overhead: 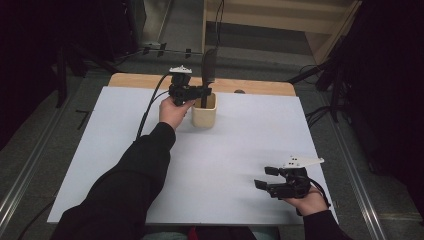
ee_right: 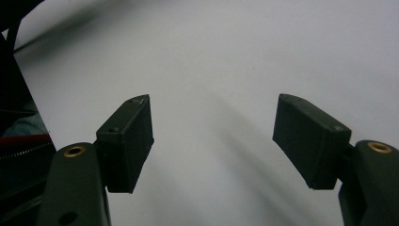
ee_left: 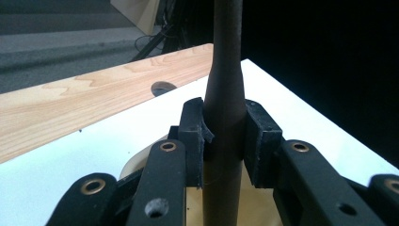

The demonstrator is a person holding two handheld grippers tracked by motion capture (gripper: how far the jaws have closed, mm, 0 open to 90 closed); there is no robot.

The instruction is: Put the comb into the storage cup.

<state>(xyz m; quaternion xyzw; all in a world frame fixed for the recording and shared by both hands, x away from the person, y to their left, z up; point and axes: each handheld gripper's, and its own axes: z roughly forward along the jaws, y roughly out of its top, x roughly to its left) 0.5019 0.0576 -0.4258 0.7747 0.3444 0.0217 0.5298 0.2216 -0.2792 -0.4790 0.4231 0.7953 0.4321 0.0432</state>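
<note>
Item: dark, long-handled utensil with a flat blade point(overhead: 208, 67), standing upright in a cream-coloured, square-sided holder cup point(overhead: 204, 116) at the far middle of the white table sheet point(overhead: 235, 150), near the bare wooden strip point(overhead: 260, 86) along the far edge. Left gripper point(overhead: 206, 91): jaws clamped on the utensil's handle just above the cup rim, pads point(ee_left: 261, 136) pressing on both sides. Right gripper point(overhead: 266, 177): held low over the near right of the sheet, well apart from the cup, jaws wide apart with nothing between them.

Lab-like recording bay: white board point(overhead: 240, 150) on wooden table point(overhead: 150, 80), black curtains point(overhead: 390, 75), floor cables point(overhead: 320, 115).
</note>
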